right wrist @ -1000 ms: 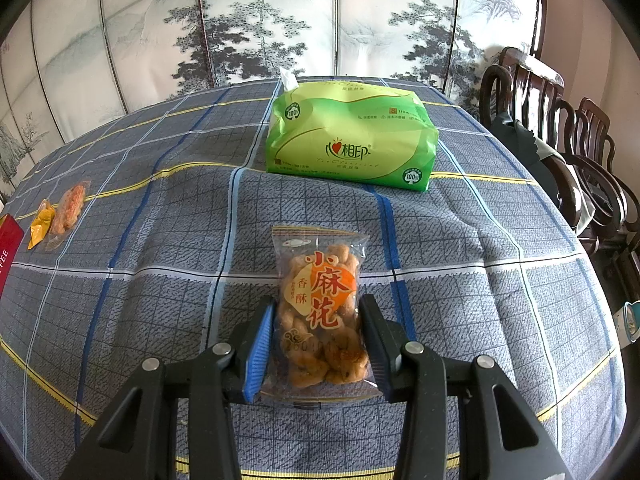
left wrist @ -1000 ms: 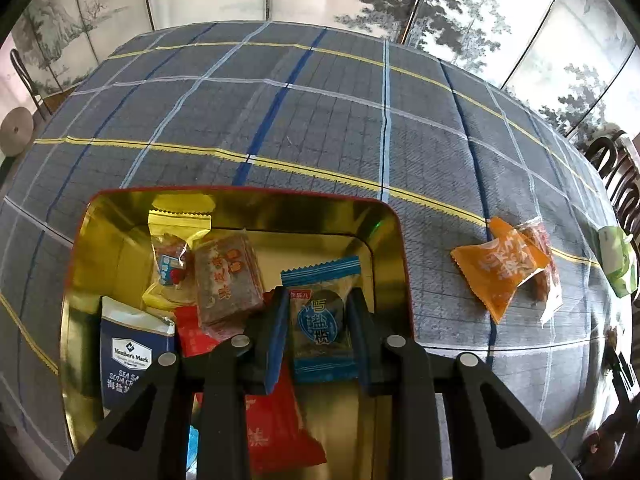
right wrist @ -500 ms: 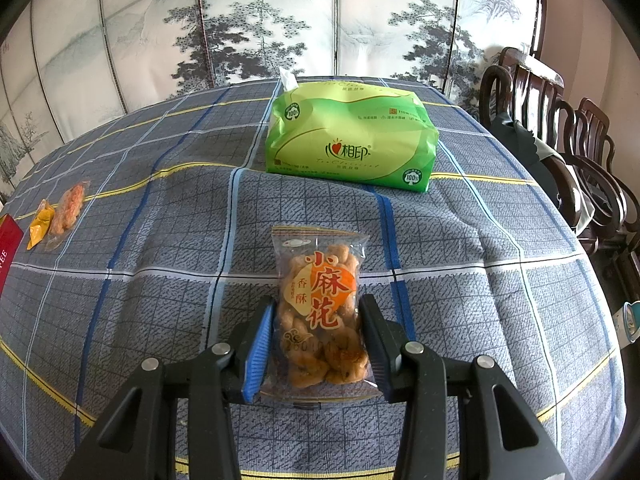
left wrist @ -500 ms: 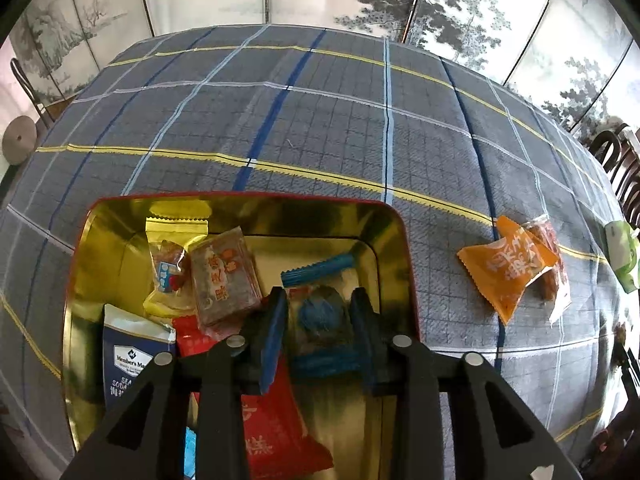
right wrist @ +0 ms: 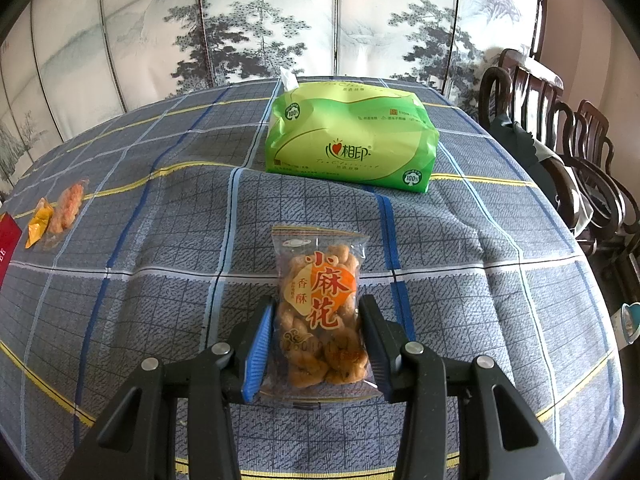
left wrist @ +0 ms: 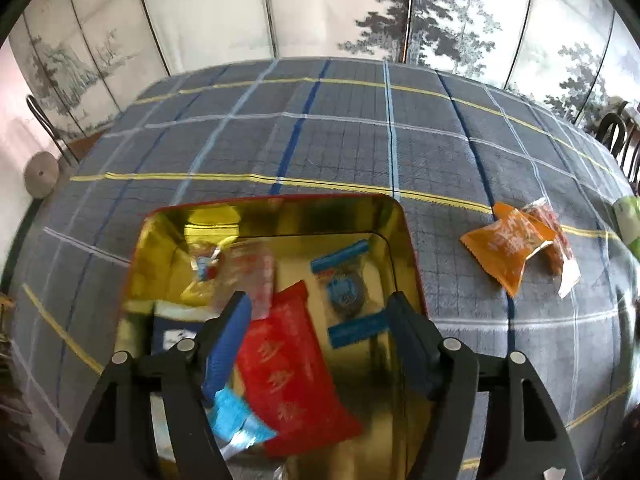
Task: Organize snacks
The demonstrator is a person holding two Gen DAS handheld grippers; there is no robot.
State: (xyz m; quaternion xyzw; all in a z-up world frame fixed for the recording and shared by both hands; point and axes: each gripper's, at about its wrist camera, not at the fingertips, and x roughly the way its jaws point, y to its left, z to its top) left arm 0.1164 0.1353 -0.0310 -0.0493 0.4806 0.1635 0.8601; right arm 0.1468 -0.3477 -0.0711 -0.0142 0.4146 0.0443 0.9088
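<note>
A gold-lined tin (left wrist: 280, 200) with a red rim sits on the plaid cloth and holds several snack packets. My left gripper (left wrist: 318, 300) hovers over it, its jaws opening with nothing pressed between them. A blue packet (left wrist: 348, 292) lies loose on the tin floor beside a red packet (left wrist: 288, 368). An orange packet (left wrist: 506, 246) and a clear packet (left wrist: 554, 240) lie on the cloth to the tin's right. My right gripper (right wrist: 318, 308) is shut on a clear bag of fried dough twists (right wrist: 324, 280), its pads against the bag's sides.
A green tissue pack (right wrist: 352, 140) stands beyond the twist bag. Dark wooden chairs (right wrist: 560, 132) line the table's right edge. A painted folding screen (right wrist: 260, 20) closes off the back. The tin's red corner (right wrist: 8, 240) shows at the far left of the right wrist view.
The left jaws have spread apart and let go of the blue packet, which now lies in the tin. The left gripper has drawn back and up a little. The right gripper is unchanged.
</note>
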